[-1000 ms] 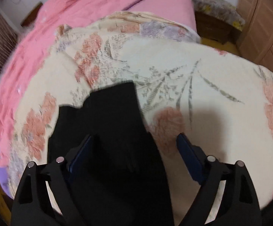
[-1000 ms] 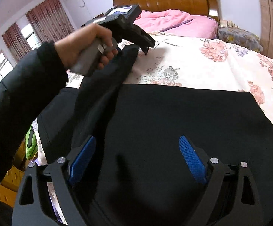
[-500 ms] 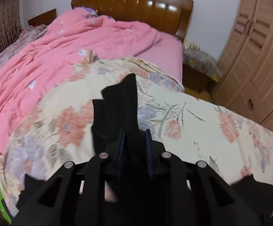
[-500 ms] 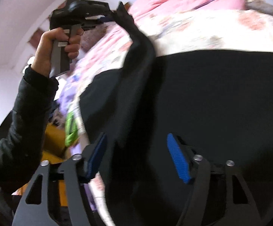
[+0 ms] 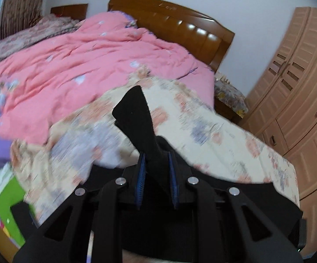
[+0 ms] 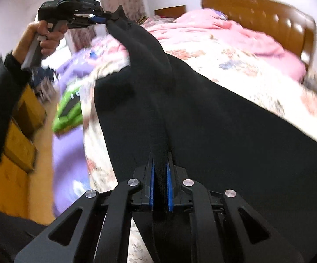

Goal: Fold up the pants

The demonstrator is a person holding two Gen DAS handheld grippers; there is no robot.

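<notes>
Pinching soft black pants [image 6: 202, 114], left gripper [image 5: 156, 160], right gripper [image 6: 160, 171], floral quilt [image 5: 213, 135]

Even, bright indoor light, no hard shadows. Glare on headboard [image 5: 193, 35]. Motion blur smears floral bedspread [image 5: 88, 144]; heavy fisheye bending, dark corners.

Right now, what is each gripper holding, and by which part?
Both are shut on the black pants. The left gripper pinches a lifted edge; the right gripper pinches a fold nearer the camera. Which part of the garment each edge is cannot be told.
</notes>
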